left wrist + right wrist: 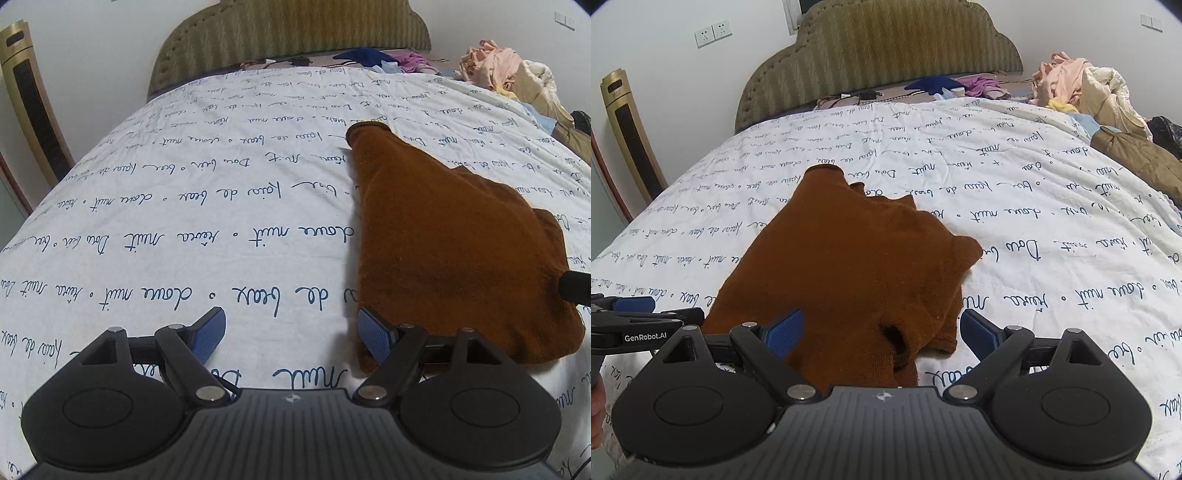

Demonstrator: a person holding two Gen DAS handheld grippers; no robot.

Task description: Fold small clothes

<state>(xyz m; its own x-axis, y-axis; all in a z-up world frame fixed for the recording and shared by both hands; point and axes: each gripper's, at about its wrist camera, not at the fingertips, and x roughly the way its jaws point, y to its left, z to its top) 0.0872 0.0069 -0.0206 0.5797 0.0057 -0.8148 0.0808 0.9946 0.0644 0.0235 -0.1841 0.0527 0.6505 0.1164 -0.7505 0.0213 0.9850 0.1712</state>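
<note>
A small brown knit garment [443,236] lies partly folded on the white bedspread [184,221] with blue script. In the left wrist view my left gripper [291,338] is open and empty, just left of the garment's near left corner. In the right wrist view the garment [857,266] lies straight ahead, and my right gripper [882,332] is open over its near edge, with the cloth between the blue pads, not pinched. The left gripper [635,314] shows at the left edge there.
A green padded headboard [886,48] stands at the far end. A pile of clothes [1089,88] sits at the far right of the bed, with dark and purple items [956,83] near the headboard. A gold tower appliance [631,136] stands at the left.
</note>
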